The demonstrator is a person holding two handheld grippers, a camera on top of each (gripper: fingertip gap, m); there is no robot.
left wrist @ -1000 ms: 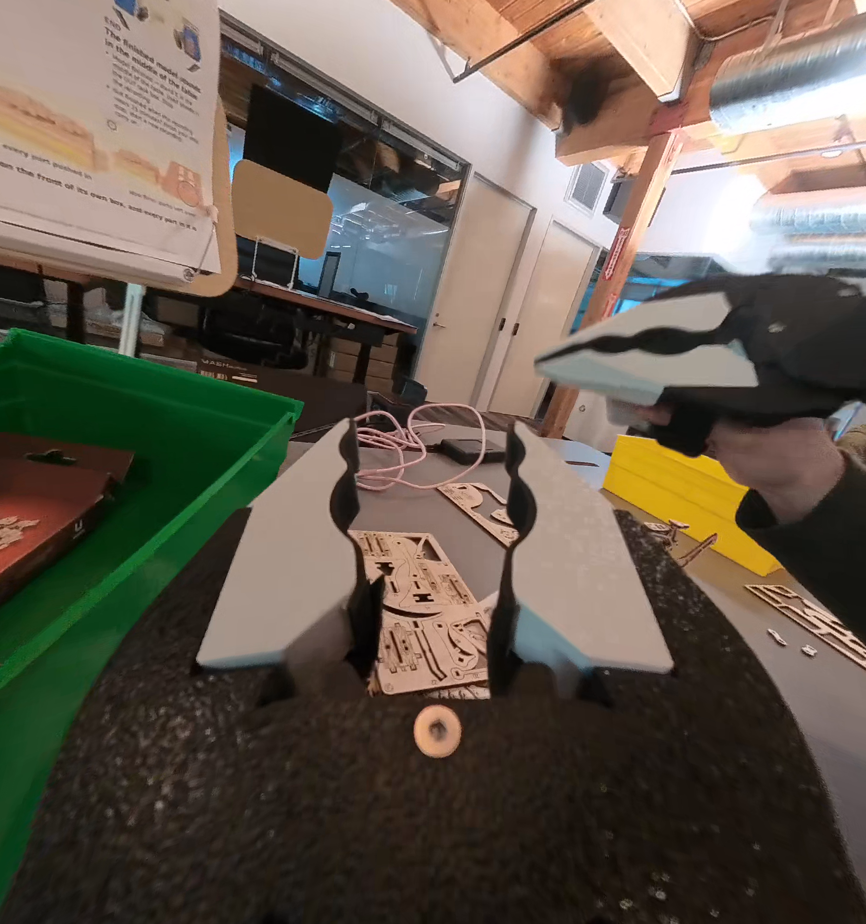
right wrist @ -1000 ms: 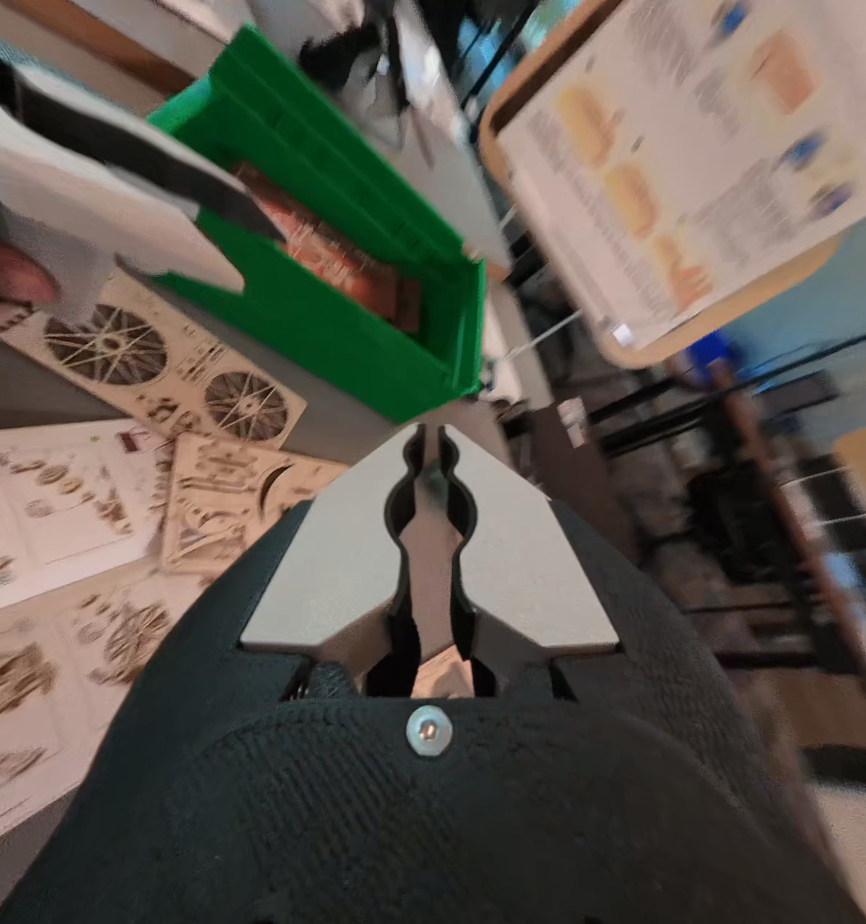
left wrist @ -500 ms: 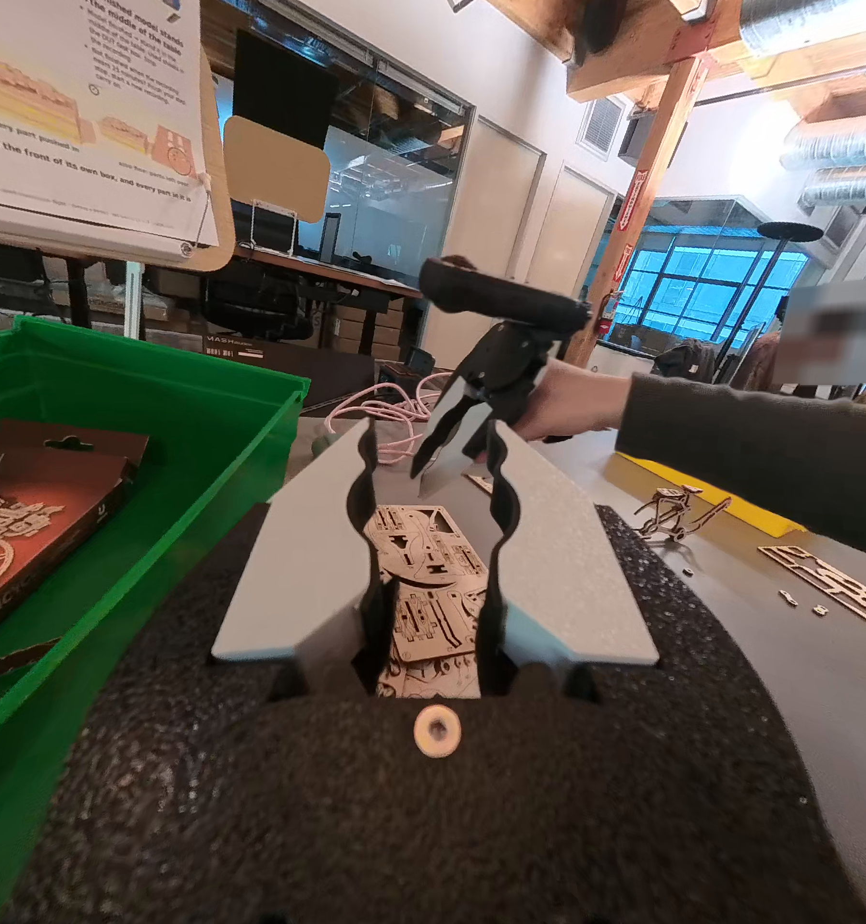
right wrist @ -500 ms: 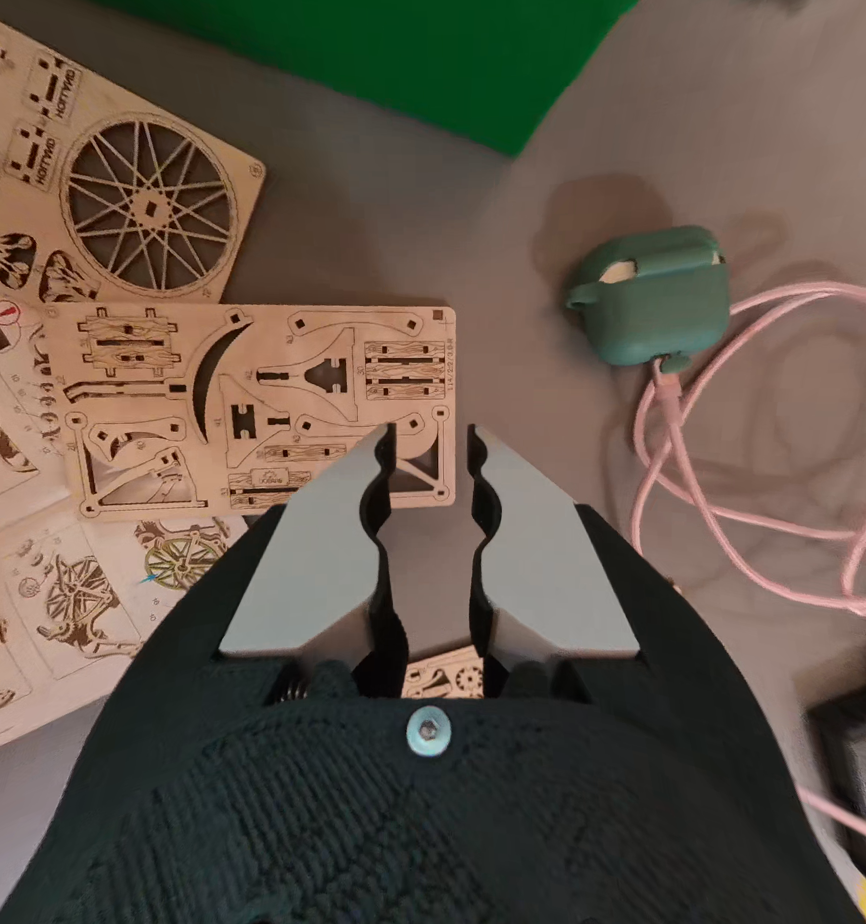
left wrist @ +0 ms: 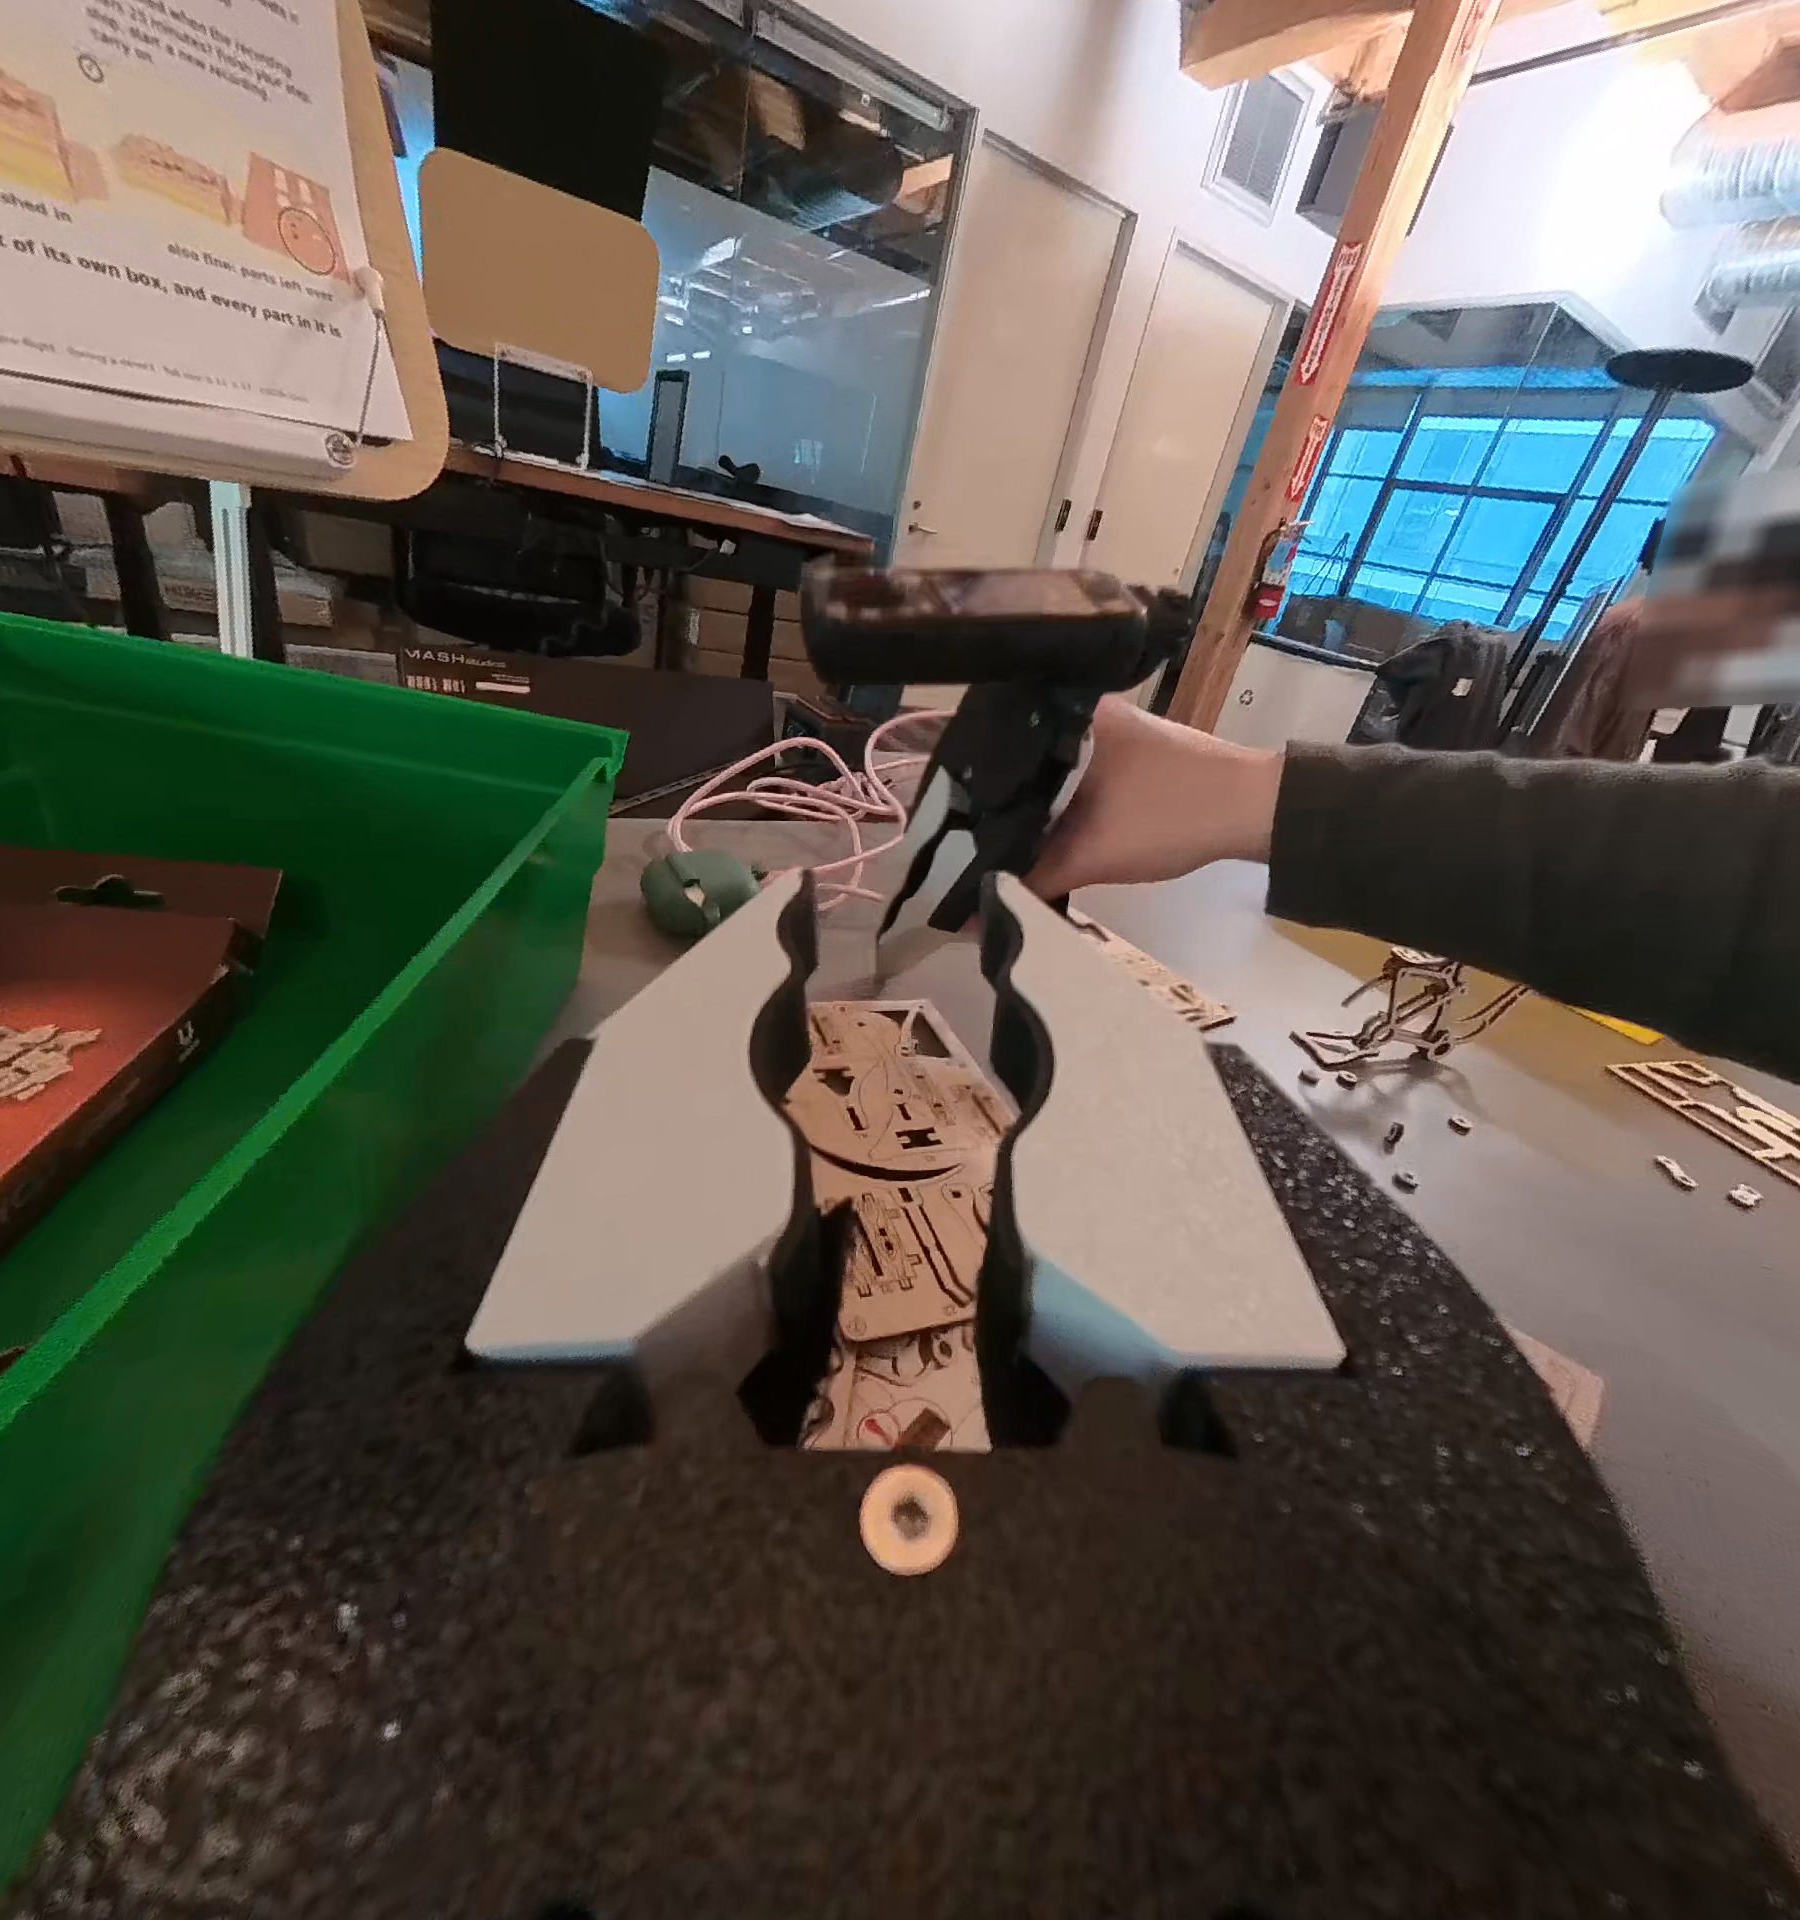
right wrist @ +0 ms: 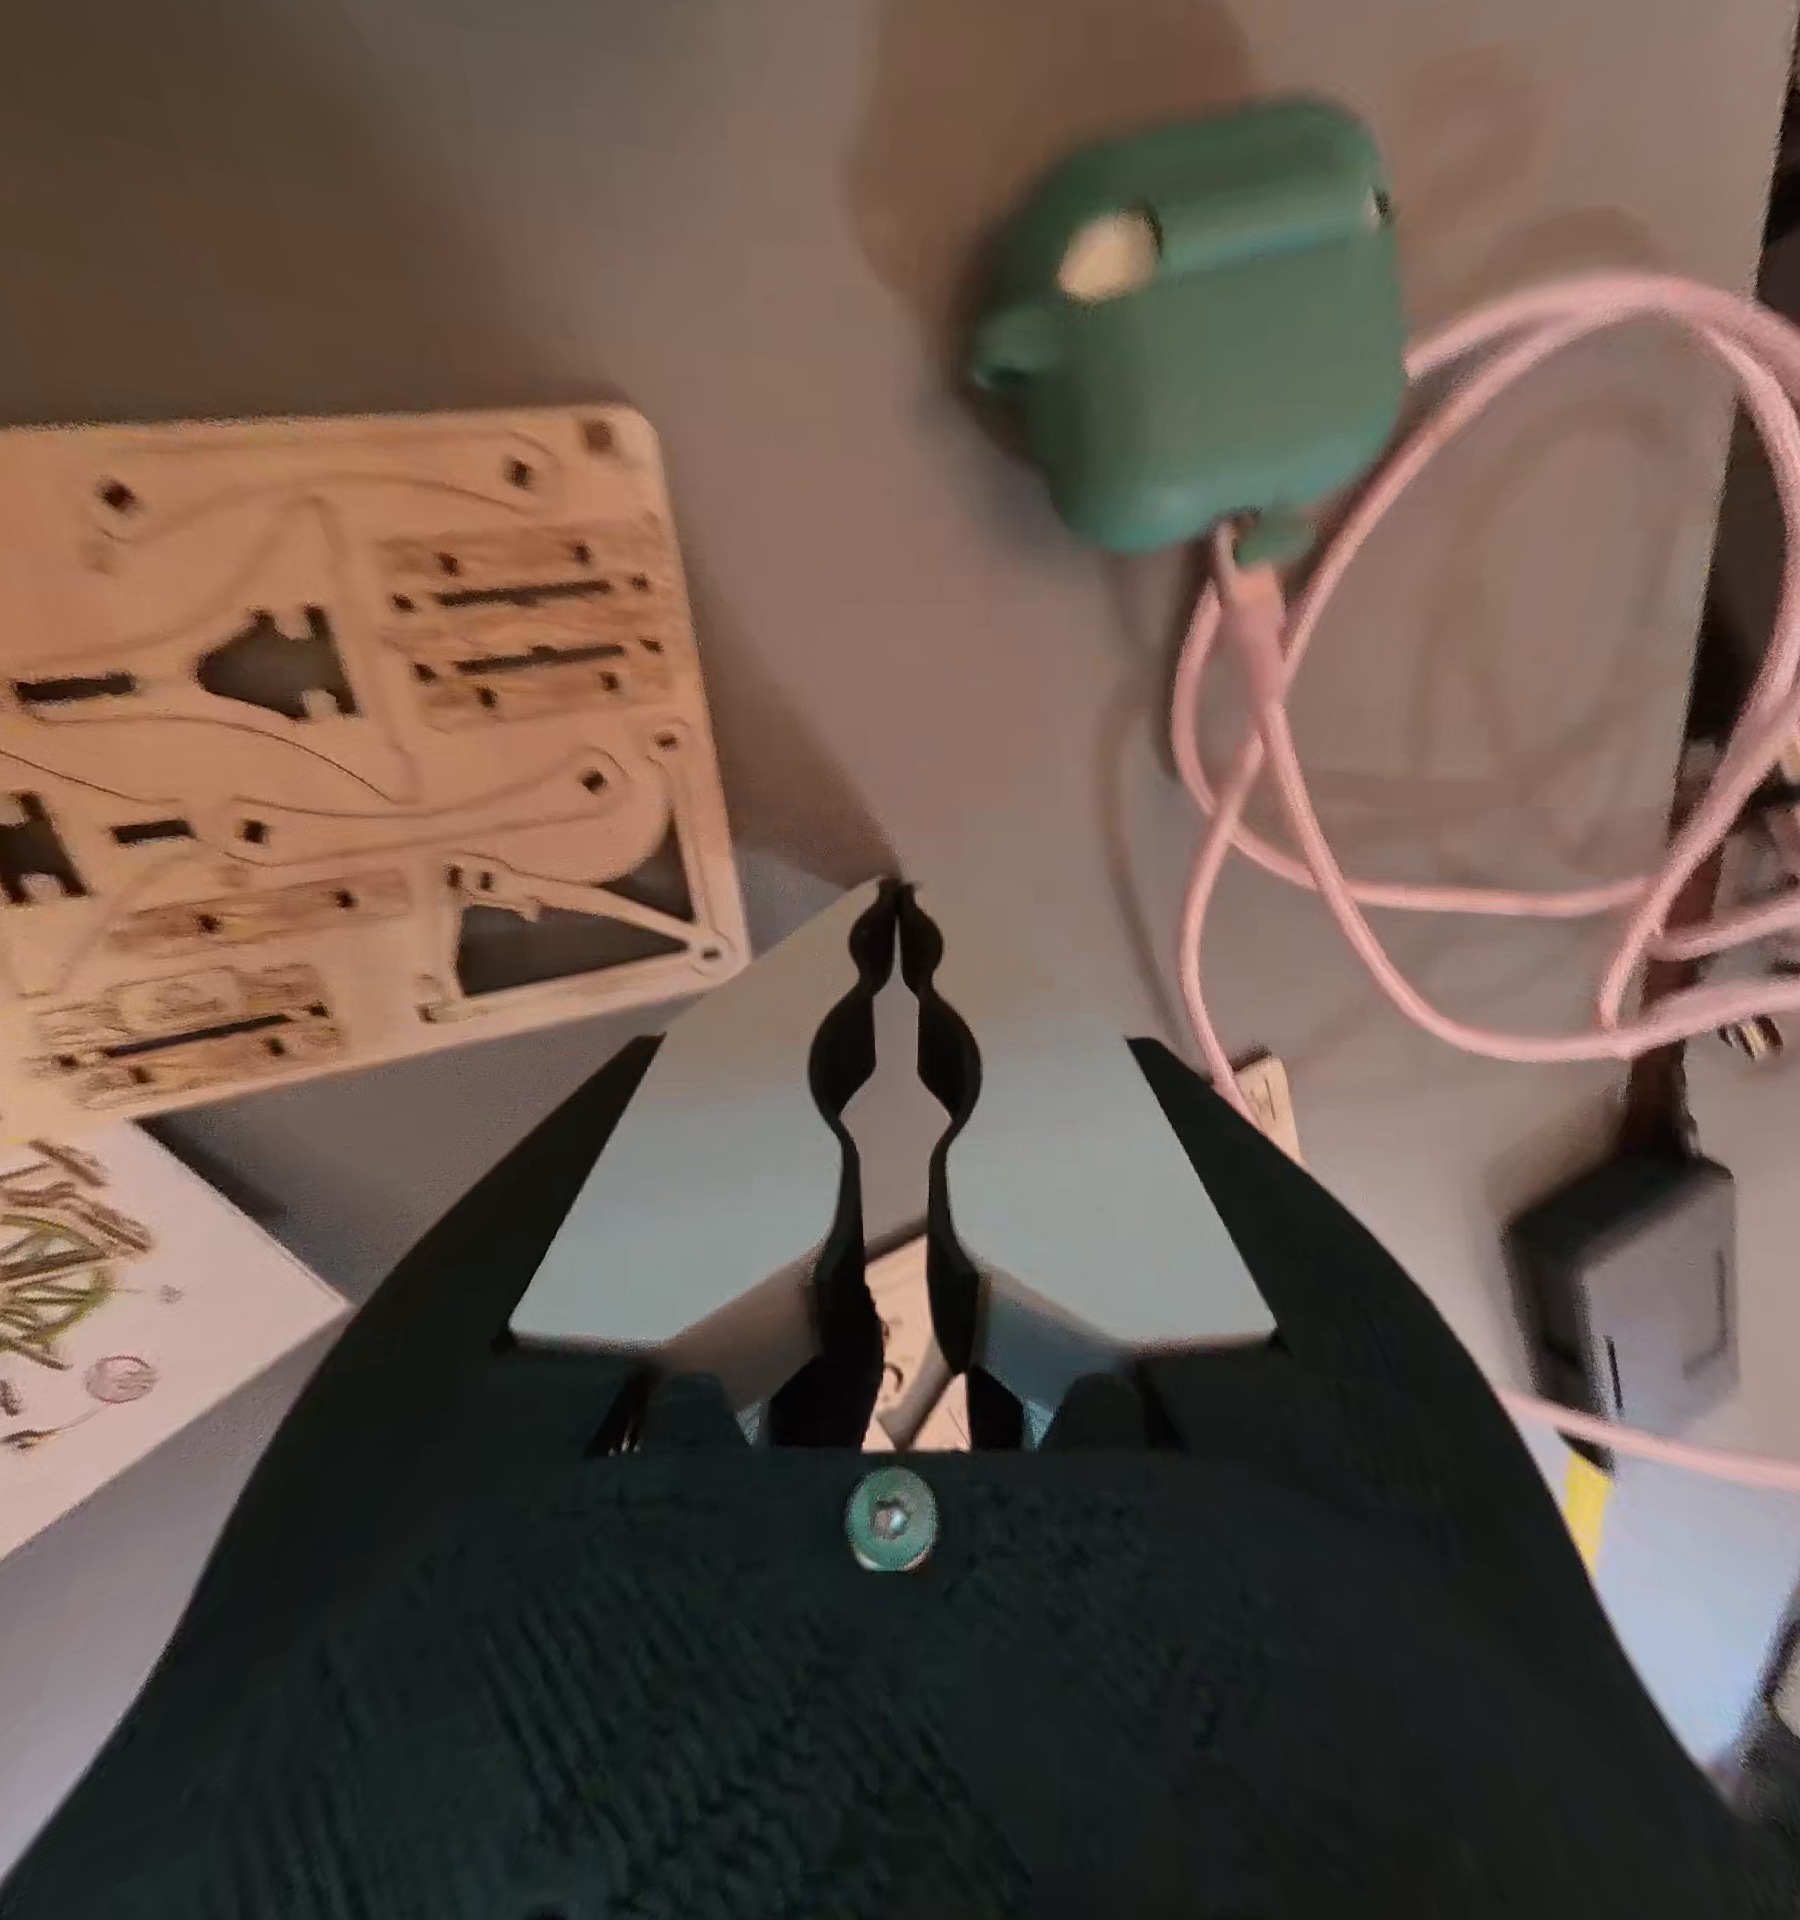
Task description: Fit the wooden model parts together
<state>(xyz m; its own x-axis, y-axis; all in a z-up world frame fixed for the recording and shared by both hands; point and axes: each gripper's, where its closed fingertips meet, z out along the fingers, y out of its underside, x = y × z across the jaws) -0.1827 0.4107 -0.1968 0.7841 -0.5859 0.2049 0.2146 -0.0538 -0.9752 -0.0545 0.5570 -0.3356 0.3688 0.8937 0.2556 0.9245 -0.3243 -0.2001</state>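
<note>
Grey table (right wrist: 460, 208) lies bare past the pinched-together right tool (right wrist: 897, 889); left tool (left wrist: 894, 914) gapes

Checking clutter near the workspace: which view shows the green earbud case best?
Right wrist view: the green earbud case sits large, seen from above, with the pink cable plugged into it. The left wrist view shows it small and far off, partly hidden behind the left gripper's finger.

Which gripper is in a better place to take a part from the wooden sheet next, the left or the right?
Probably the right gripper: its closed tips point down beside the corner of the wooden sheet. The left gripper is open, but it sits higher, farther back over the sheet.
</note>
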